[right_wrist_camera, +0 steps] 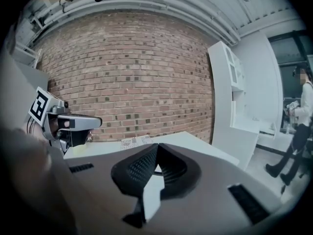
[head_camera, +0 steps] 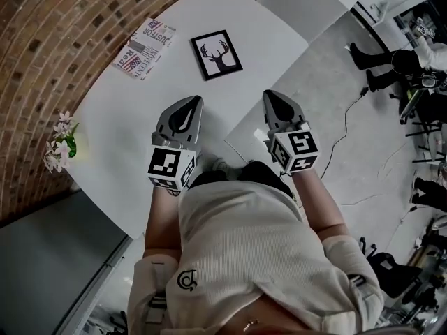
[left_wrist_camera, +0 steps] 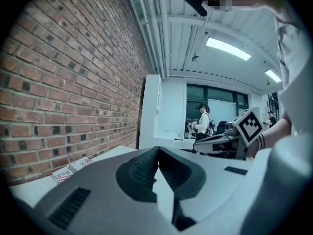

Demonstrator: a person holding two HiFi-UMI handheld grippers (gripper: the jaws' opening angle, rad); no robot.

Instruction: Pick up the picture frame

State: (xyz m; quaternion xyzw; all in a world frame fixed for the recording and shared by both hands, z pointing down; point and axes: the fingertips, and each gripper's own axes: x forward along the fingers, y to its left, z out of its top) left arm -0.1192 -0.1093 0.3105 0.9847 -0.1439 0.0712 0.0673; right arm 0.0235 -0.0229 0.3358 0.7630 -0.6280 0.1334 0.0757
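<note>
A black picture frame [head_camera: 217,54] with a deer-head silhouette lies flat on the white table [head_camera: 133,138], toward its far side. My left gripper [head_camera: 193,101] hovers over the table, short of the frame and a little left of it, jaws shut and empty. My right gripper [head_camera: 271,95] is level with it to the right, near the table's right edge, also shut on nothing. In the left gripper view the shut jaws [left_wrist_camera: 158,151] point along the table; the right gripper [left_wrist_camera: 230,142] shows beside them. The right gripper view shows shut jaws [right_wrist_camera: 157,147] and the left gripper [right_wrist_camera: 63,124].
A magazine [head_camera: 144,49] lies at the table's far left, seen also as the magazine [right_wrist_camera: 133,141]. Flowers [head_camera: 61,142] stand by the brick wall [head_camera: 42,54] at the left. A second white table [head_camera: 300,2] sits beyond. People stand at the right [head_camera: 394,65], one person [left_wrist_camera: 202,124] farther off.
</note>
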